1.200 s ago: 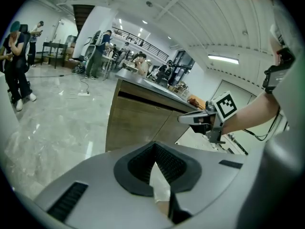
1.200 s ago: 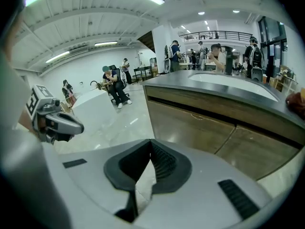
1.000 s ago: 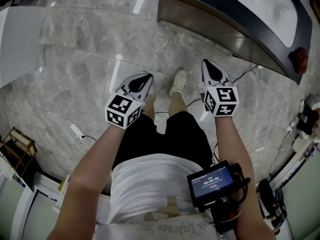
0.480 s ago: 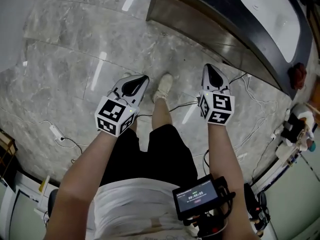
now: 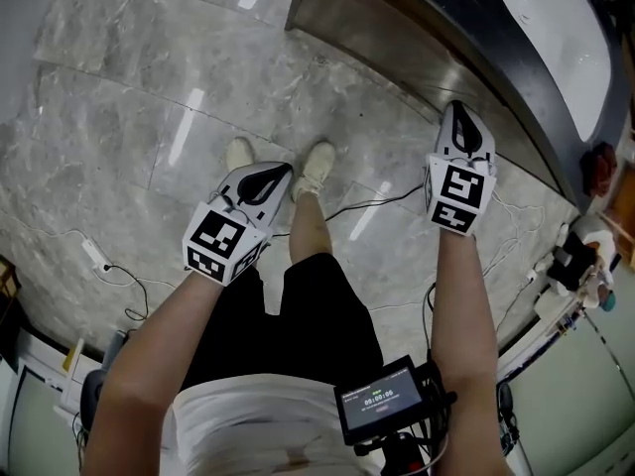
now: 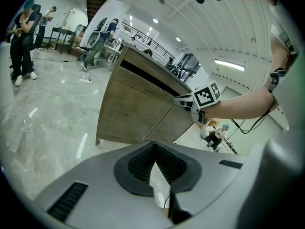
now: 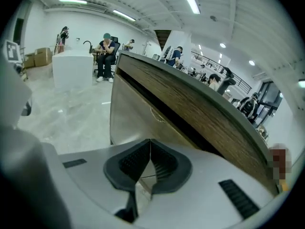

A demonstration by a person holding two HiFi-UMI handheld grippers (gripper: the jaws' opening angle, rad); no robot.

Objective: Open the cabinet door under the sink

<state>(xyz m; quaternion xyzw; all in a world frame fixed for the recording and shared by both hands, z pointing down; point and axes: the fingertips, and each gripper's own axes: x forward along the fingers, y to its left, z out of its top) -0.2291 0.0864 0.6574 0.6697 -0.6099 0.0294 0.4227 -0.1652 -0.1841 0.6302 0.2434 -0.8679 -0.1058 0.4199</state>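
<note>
The sink cabinet's wooden front (image 5: 397,53) runs under the dark counter with the white basin (image 5: 561,38) at the top right of the head view. My right gripper (image 5: 457,107) is shut and empty, its tip close to the cabinet front, apart from it. In the right gripper view its jaws (image 7: 150,143) are closed, facing the closed cabinet door (image 7: 136,116). My left gripper (image 5: 288,170) hangs shut and empty over the floor, farther from the cabinet. The left gripper view shows its closed jaws (image 6: 155,151), the two doors (image 6: 133,113) and the right gripper (image 6: 190,103).
Black cables (image 5: 377,204) trail over the grey marble floor (image 5: 129,117), and a white power strip (image 5: 96,254) lies at the left. The person's shoes (image 5: 316,167) stand between the grippers. A red object (image 5: 598,157) sits on the counter's end. People sit and stand far behind.
My right gripper has moved up and right, nearer to the cabinet front, and rolled. My left gripper has sunk a little. Both stay shut.
</note>
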